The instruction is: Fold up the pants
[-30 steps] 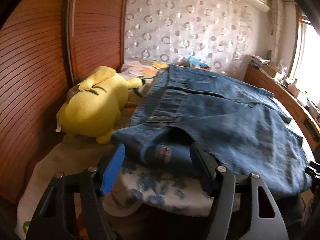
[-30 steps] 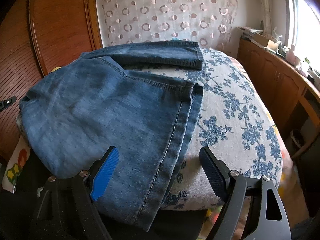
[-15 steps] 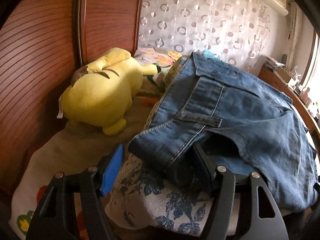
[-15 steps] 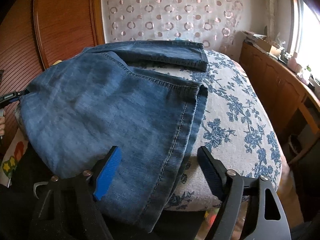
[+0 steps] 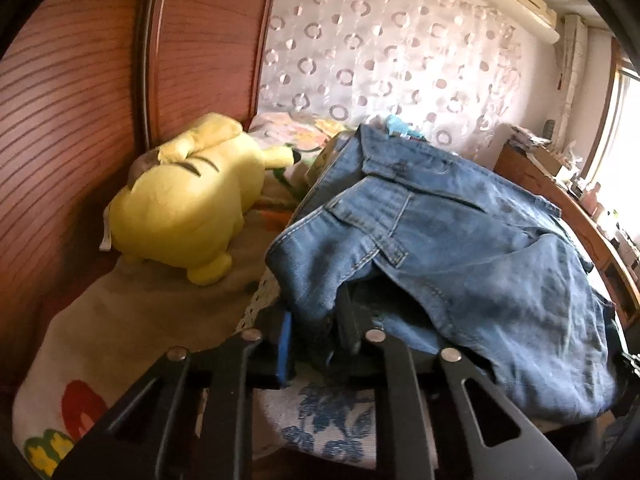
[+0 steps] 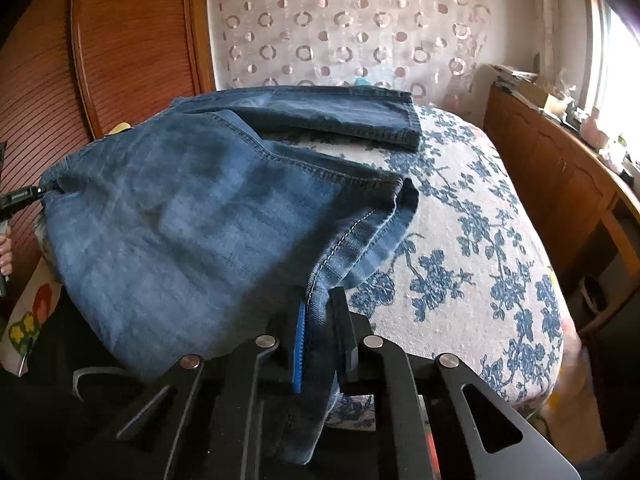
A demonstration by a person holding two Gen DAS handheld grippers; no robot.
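Observation:
Blue denim pants [image 5: 460, 240] lie spread over the flower-print bed, one leg folded across the far side [image 6: 320, 112]. In the left wrist view, my left gripper [image 5: 316, 328] has its jaws closing on the near corner of the waistband, and the denim bunches up between the pads. In the right wrist view, my right gripper [image 6: 320, 328] has its jaws closing on the near leg's stitched hem [image 6: 344, 236], which runs down between the blue pad and the black finger. The left gripper's tip [image 6: 20, 196] also shows at the pants' far left edge.
A yellow plush toy [image 5: 188, 208] lies left of the waistband on a cartoon-print blanket [image 5: 100, 340]. A wooden wardrobe [image 5: 80, 80] stands along the left. A low wooden cabinet [image 6: 560, 168] runs along the right under the window. The bed cover [image 6: 460, 240] drops off at its near edge.
Both pairs of jaws went from wide apart to pinched on the denim. The left gripper moved in on the waistband corner, which bunched up; the right stayed at the hem.

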